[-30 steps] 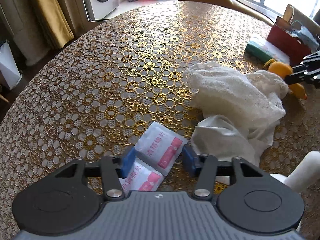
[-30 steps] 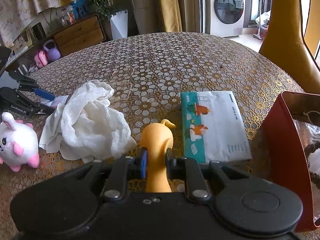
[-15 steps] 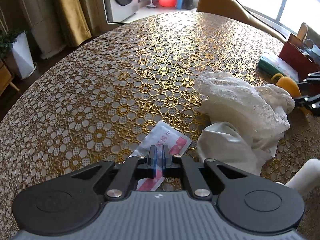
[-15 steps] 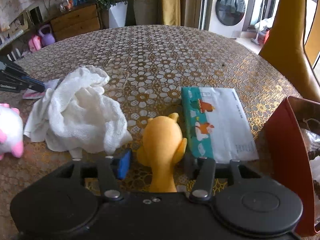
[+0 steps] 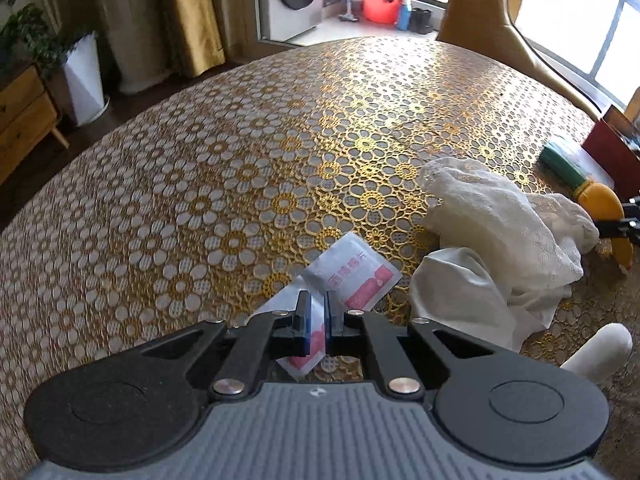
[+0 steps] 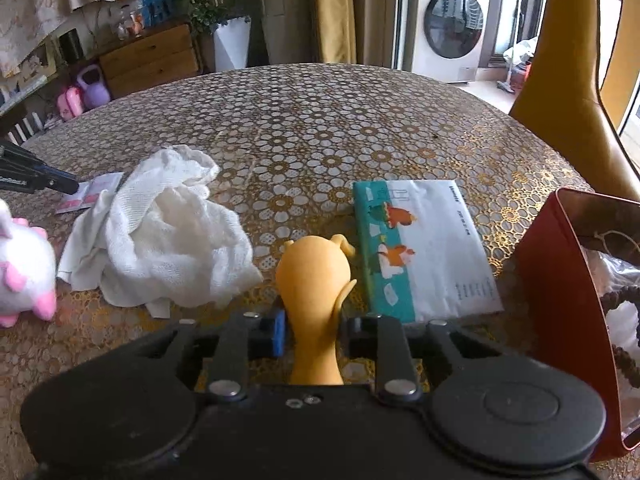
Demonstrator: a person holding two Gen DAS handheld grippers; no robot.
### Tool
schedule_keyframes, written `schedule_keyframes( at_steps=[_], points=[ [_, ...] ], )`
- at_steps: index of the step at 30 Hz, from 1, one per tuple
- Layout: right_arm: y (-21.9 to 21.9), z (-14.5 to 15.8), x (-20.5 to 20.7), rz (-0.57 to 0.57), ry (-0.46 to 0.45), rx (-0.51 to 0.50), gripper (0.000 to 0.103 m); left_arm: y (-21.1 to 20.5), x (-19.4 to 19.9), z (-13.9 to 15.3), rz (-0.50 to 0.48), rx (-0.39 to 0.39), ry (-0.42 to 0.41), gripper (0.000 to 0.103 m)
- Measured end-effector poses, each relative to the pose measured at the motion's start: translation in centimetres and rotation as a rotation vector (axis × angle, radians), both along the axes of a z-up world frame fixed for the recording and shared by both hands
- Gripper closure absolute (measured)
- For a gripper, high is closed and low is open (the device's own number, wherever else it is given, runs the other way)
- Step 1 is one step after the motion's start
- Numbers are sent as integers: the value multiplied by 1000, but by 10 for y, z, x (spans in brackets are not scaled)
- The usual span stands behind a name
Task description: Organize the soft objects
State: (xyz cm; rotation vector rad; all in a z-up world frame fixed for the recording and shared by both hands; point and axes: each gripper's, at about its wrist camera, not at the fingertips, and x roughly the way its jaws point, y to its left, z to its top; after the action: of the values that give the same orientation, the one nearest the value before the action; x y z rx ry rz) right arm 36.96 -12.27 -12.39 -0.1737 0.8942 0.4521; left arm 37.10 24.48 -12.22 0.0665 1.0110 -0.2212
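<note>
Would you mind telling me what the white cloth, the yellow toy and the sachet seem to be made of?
White cloth: thin cotton gauze by the look, matte, with an open weave and soft crumples.
Yellow toy: probably rubber or silicone, smooth, seamless, dull sheen.
Sachet: likely plastic film or foil laminate, flat, printed, slightly glossy.
</note>
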Motion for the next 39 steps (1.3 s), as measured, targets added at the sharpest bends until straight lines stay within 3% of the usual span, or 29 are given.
schedule_keyframes(
  at_steps=[4,6,8,9,12,19,21,23,25,30,35,36,37,39],
  points=[
    [1,2,-2,8,2,8,77,8,3,-3,84,-27,40,90],
    [1,2,-2,9,8,16,77,14,5,-4,139,-47,68,73],
    [1,2,-2,12,9,18,77,19,5,-5,184,-67,82,26],
    [0,2,-2,14,11,21,77,22,3,-4,202,-72,80,22],
    [-1,2,-2,15,12,29,77,23,4,-5,244,-80,105,22],
    [-5,2,-2,11,14,50,77,2,13,-12,325,4,169,21],
    [-7,2,-2,8,15,55,77,-4,19,-12,333,-13,182,21],
    [-8,1,-3,7,17,57,77,-13,24,-11,333,-12,186,21],
    [-8,1,-3,6,18,58,77,-25,28,-13,323,51,186,21],
    [-11,-1,-2,2,21,62,77,-29,26,-13,344,43,166,21],
    [-11,-3,-2,4,25,61,77,-31,22,-10,356,40,142,32],
    [-12,-3,-3,5,26,61,77,-31,21,-10,354,38,136,37],
    [-12,-3,-3,6,26,60,77,-31,18,-8,349,50,118,53],
    [-12,-3,-4,7,26,59,77,-31,17,-4,351,44,107,65]
  ],
)
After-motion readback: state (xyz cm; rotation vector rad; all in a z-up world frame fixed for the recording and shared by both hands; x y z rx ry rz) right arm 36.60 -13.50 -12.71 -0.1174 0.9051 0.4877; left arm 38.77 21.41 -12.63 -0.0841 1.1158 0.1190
